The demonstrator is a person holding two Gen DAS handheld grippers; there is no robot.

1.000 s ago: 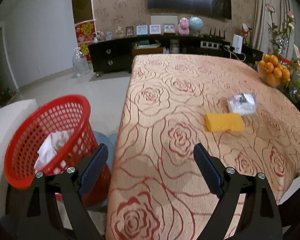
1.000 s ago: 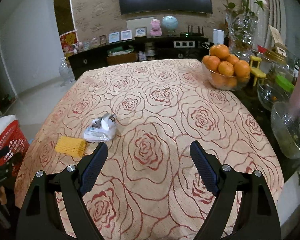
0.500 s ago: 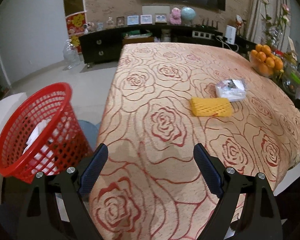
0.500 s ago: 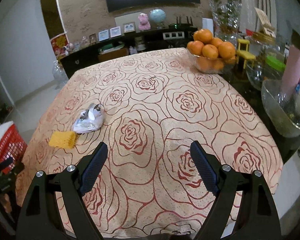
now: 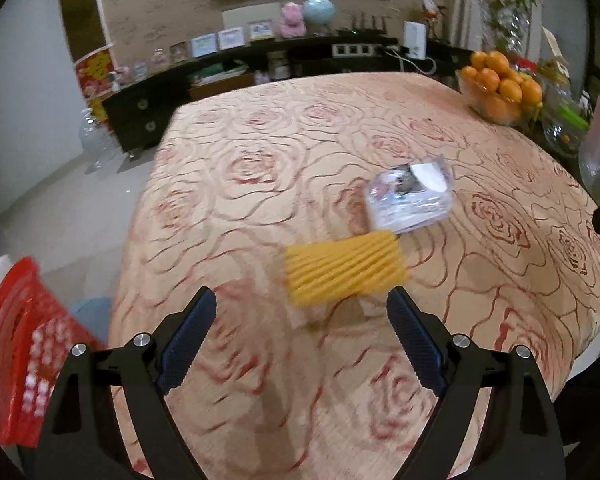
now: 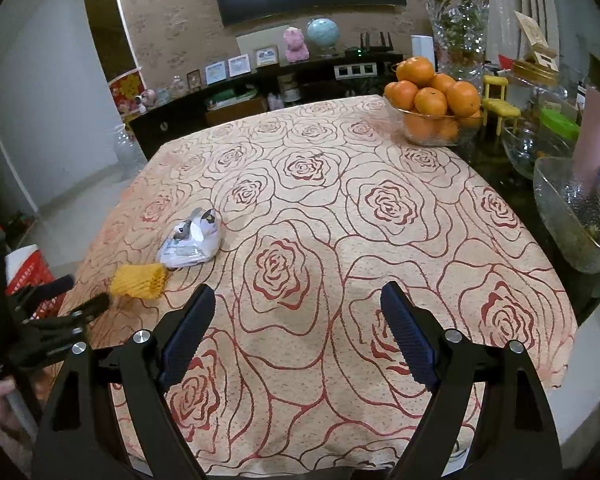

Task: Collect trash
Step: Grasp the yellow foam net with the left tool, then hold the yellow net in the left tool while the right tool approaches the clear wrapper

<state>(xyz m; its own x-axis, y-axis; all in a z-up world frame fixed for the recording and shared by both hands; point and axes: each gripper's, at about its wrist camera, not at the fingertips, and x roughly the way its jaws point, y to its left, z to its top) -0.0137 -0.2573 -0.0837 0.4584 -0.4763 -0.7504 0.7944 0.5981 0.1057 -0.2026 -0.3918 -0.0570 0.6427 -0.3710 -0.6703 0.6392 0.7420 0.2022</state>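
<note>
Two bits of trash were left on the table (image 6: 380, 248): a yellow foam net (image 5: 342, 270) and a crinkly plastic wrapper (image 5: 410, 196) just beyond it, touching or nearly so. The left gripper (image 5: 300, 338) had swung away from the red basket (image 5: 16, 344) w/in the last sec. A moment earlier the basket filled the lower left of its view; now it sat far off to the left edge, and the foam net lay dead ahead, just past the fingertips and a bit right of center. The view was motion-blurred, so the hand looked to be mid-move.

Left jaws were spread wide, nothing between them. Right gripper (image 6: 296, 340) was the same: wide apart, empty, hanging over bare cloth w/ the wrapper (image 6: 190, 242) and net (image 6: 138, 280) well off to its left. From that side the left gripper (image 6: 66, 298) showed at the table edge, close to the net.

Read on the task: the basket already held some white scraps, so likely one drop was done and this was the reach for the next piece. The net was nearest, prob. the pick. It should be soft, light and squashy, so it should pinch easy. Risk: nudging the wrapper, or bunching the cloth. The bowl of oranges (image 5: 500, 94) sat far right, out of the way.
</note>
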